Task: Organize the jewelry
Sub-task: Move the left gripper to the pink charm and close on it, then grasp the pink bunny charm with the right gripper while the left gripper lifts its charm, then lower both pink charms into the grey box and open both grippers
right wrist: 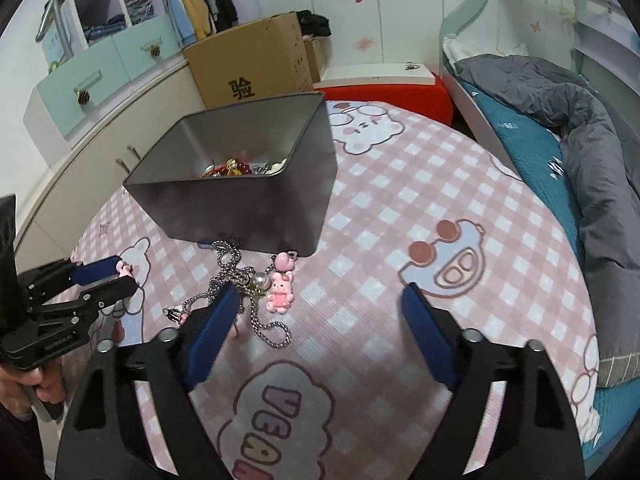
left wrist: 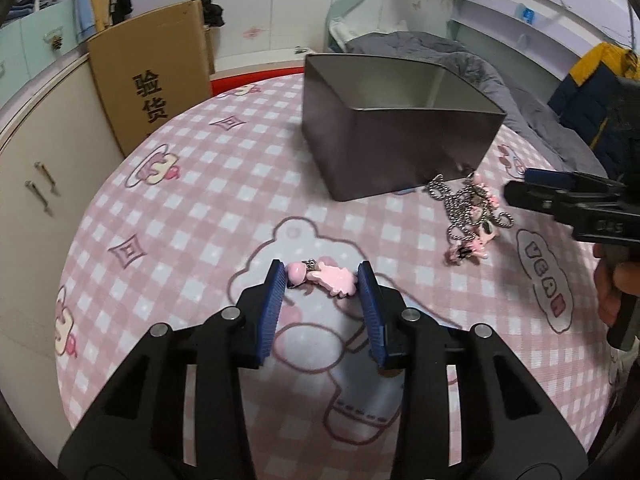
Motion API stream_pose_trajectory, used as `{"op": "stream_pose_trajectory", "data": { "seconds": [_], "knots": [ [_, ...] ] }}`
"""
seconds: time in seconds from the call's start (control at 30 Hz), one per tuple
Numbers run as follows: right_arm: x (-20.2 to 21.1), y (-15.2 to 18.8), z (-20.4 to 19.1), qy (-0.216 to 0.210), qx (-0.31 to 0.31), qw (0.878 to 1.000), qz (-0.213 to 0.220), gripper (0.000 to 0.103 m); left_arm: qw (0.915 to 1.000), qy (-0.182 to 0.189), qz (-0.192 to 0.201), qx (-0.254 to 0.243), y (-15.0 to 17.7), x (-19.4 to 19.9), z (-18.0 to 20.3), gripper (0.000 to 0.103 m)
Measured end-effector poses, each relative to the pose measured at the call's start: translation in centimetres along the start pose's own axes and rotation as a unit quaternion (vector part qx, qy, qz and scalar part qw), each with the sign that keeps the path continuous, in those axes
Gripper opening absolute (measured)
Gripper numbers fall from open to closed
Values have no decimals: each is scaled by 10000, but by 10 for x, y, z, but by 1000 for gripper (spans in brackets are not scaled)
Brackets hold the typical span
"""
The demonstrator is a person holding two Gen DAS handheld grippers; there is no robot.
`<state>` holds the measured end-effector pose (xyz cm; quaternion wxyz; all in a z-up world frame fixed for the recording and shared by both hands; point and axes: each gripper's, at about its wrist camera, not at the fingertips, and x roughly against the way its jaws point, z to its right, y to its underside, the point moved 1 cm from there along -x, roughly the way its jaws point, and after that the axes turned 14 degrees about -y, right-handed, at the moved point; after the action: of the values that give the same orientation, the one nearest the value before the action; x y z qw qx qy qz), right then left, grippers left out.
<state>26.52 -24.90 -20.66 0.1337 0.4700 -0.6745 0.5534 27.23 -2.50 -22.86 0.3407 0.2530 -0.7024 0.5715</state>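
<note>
The jewelry is in three places: some pieces already lie in the grey metal box [right wrist: 256,184], a tangle of ball chains with pink charms [right wrist: 256,292] lies on the checked desk cloth [right wrist: 400,208] just in front of the box, and one pink charm [left wrist: 322,280] lies apart from it.

The left tool [left wrist: 322,282] has its blue pads on both sides of this single charm. The left pad touches it or nearly so, but on the right a thin gap seems to remain, so the charm is not yet gripped. The right tool [right wrist: 320,300] stands wide open and holds nothing; its left finger [right wrist: 218,316] rests over the edge of the chain tangle.

To do the step well, the left tool should close squarely on the thick middle of the charm — not on its small metal ring — and lift straight before going to the box. The right tool should move left to centre itself on the tangle.

What lies deeper in the box is hidden by its wall. The chains overlap, so their number is hard to tell.
</note>
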Motion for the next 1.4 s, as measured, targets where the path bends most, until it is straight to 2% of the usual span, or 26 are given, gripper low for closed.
{"op": "stream_pose_trajectory", "data": {
  "seconds": [0.17, 0.2, 0.23, 0.3, 0.33, 0.67, 0.9, 1.13, 1.4],
  "knots": [
    [-18, -5, -6, 174, 332, 9991, -198, 56, 9999, 125, 12, 3, -4, -2, 4, 37],
    [-18, -6, -9, 144, 422, 9988, -219, 46, 9999, 145, 13, 5, -5, -2, 5, 37],
    [-19, -6, -12, 62, 477, 9985, -260, 42, 9999, 158, 16, 2, -5, -2, 6, 37],
    [-19, -4, -17, 50, 635, 9974, -325, 19, 9998, 188, 22, 7, -5, -1, 6, 37],
    [-21, -2, -20, 109, 728, 9964, -431, 18, 9998, 216, 24, 15, -5, -1, 6, 37],
    [-25, 7, -26, 252, 1052, 9932, -434, 15, 9994, 335, 78, 14, -7, 5, 13, 37],
    [19, -1, -27, -49, 845, 9964, -89, 15, 9985, 421, 343, 18, -19, 28, 9, 37],
    [66, -30, -43, -472, 945, 9934, 455, 15, 9954, 449, 841, 17, -45, 66, 2, 37],
    [99, -87, -73, -581, 1368, 9836, 1025, 15, 9903, 300, 1359, -31, -85, 92, -1, 37]
  ]
}}
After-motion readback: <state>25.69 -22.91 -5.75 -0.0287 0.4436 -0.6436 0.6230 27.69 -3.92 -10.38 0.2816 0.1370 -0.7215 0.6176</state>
